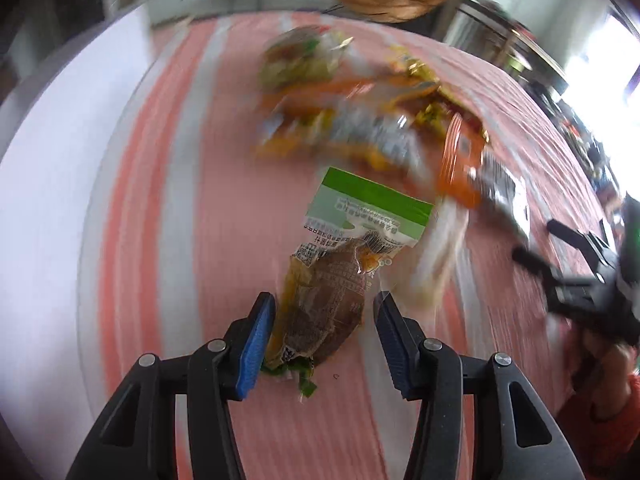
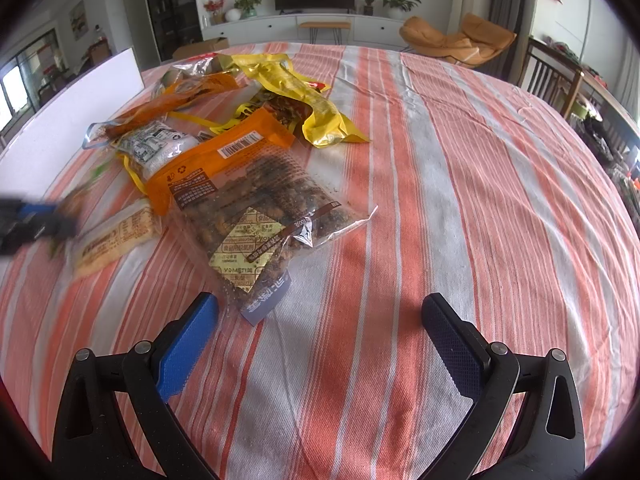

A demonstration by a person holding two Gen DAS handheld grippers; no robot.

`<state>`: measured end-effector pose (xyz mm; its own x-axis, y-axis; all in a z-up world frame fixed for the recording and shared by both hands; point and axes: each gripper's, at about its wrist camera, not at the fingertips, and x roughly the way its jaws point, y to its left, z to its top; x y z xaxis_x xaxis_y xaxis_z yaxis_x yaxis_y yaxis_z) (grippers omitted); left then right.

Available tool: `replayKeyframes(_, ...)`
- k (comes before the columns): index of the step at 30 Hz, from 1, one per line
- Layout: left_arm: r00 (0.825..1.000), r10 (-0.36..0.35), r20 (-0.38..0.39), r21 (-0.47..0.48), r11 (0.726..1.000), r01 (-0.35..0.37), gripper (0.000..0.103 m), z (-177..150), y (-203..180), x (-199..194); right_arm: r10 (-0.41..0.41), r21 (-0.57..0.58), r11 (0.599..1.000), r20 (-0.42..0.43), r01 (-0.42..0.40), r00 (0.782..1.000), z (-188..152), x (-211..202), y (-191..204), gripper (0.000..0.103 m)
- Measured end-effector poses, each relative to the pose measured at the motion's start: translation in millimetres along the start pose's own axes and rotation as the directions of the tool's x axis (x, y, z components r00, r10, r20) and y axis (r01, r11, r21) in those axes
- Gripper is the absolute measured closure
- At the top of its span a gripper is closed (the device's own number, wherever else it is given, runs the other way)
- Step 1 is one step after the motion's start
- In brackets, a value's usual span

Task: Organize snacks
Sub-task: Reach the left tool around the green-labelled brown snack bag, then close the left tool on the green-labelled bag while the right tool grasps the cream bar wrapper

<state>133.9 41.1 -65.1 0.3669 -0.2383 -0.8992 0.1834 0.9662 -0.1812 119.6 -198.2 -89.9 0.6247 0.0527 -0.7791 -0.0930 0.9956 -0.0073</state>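
In the left wrist view my left gripper (image 1: 324, 312) is open around a small snack packet (image 1: 332, 300) with a green top and a brown piece inside. The packet touches the left blue pad, with a gap at the right pad. Beyond it lies a blurred pile of snack bags (image 1: 360, 120). In the right wrist view my right gripper (image 2: 320, 320) is open and empty above the striped cloth. A clear bag of dark snacks with an orange top (image 2: 256, 200) lies just ahead-left of it. A yellow bag (image 2: 308, 96) and a small pale bar packet (image 2: 112, 236) lie nearby.
A white board (image 2: 80, 108) stands along the table's left edge. The table has an orange and grey striped cloth (image 2: 480, 200). Chairs (image 2: 552, 76) stand at the right. My left gripper shows blurred at the left edge of the right wrist view (image 2: 32, 220).
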Motion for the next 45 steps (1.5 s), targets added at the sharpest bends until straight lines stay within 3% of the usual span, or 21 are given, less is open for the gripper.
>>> replayKeyframes(3,0.999,0.041,0.017,-0.009,0.999,-0.041,0.038,-19.2,7.2,-11.2,0.0,0.0,1.0,0.0,0.0,1.0,0.0,0.0,-0.3,0.0)
replayKeyframes(4,0.999,0.048,0.014,0.016,0.999,-0.049,0.023,-19.4,8.1,-9.7,0.0,0.0,1.0,0.0,0.0,1.0,-0.1,-0.1,-0.1,0.0)
replayKeyframes(5,0.999,0.052,0.015,0.031,0.998,-0.052,0.015,-19.4,6.6,-7.2,0.0,0.0,1.0,0.0,0.0,1.0,-0.1,-0.1,-0.1,0.0)
replayKeyframes(8,0.998,0.054,0.03,0.108,0.992,-0.057,0.015,-15.3,3.6,2.7,0.0,0.001,1.0,0.0,0.0,1.0,-0.2,-0.2,-0.1,0.0)
replayKeyframes(12,0.99,0.12,0.076,0.178,0.975,-0.132,0.011,-13.6,-0.3,14.3,0.0,0.001,1.0,0.0,0.0,1.0,-0.3,-0.5,-0.1,0.0)
replayKeyframes(16,0.983,0.148,0.109,0.074,0.985,-0.156,0.006,-8.3,11.8,16.7,-0.001,0.0,1.0,0.0,0.001,1.0,0.6,0.5,0.2,0.0)
replayKeyframes(22,0.96,0.232,0.157,-0.08,0.972,-0.222,0.0,-4.6,29.8,18.5,0.0,0.001,1.0,0.0,0.0,1.0,-0.1,-0.1,-0.1,0.0)
replayKeyframes(45,0.955,0.233,0.184,-0.078,0.972,-0.222,0.0,-9.0,35.4,16.4,0.0,0.001,1.0,0.0,0.0,1.0,-0.2,-0.2,0.0,0.0)
